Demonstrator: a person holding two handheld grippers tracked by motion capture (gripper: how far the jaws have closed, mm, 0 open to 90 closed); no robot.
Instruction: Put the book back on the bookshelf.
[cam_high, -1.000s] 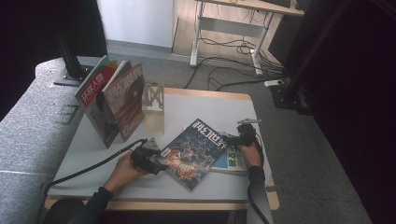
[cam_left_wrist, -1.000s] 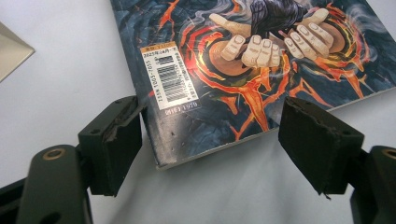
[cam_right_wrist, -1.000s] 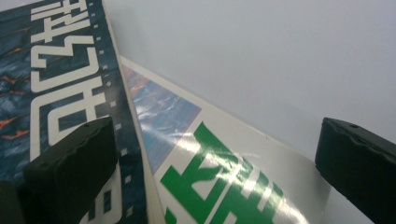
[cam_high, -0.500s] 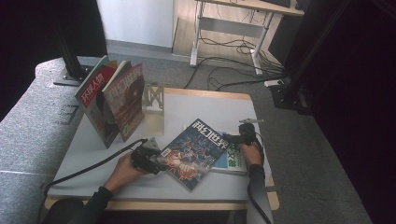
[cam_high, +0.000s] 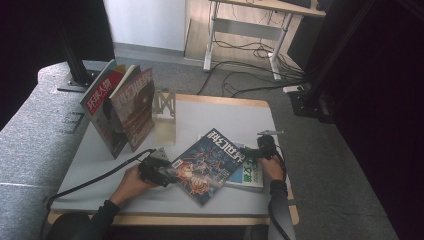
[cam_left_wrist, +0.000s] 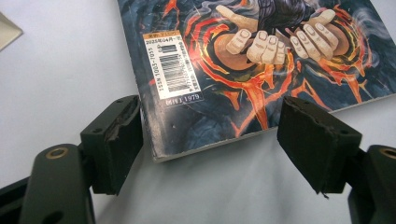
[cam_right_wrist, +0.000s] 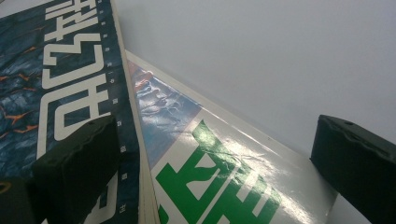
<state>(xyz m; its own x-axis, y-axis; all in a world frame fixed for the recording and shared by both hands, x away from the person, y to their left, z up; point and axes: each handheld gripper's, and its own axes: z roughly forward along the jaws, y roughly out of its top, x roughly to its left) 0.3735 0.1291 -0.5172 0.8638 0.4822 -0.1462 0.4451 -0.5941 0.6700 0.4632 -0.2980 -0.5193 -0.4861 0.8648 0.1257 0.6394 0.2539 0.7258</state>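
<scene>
A dark magazine (cam_high: 209, 165) with a fiery cover drawing lies flat and skewed near the front edge of the table (cam_high: 220, 112), right of the middle. Its right-hand part overlaps a second magazine with green lettering (cam_high: 248, 173), which lies flat beneath it toward the table's right edge.

The left gripper (cam_high: 169, 175) sits low at the dark magazine's left corner. In the left gripper view (cam_left_wrist: 210, 140) its jaws stand wide, one on each side of the corner that bears the barcode; the left pad (cam_left_wrist: 122, 135) is just beside the cover's edge, the right pad (cam_left_wrist: 315, 140) stands off the lower edge, and neither presses on the paper.

The right gripper (cam_high: 257, 152) is at the far right of the two magazines, where the green-lettered one shows from under the dark one. In the right gripper view (cam_right_wrist: 219, 154) its jaws are also wide: one pad (cam_right_wrist: 79, 163) hangs over the dark cover's white title, the other (cam_right_wrist: 355, 158) over the bare table past the green-lettered magazine's edge. Nothing is clamped.

Toward the table's back left corner, two more magazines (cam_high: 120, 112) stand upright and fanned, leaning beside a pale metal bookend (cam_high: 165, 112). The person's hands and dark sleeves come in from the front edge, and a cable (cam_high: 95, 177) trails from the left gripper across the front left of the table.
</scene>
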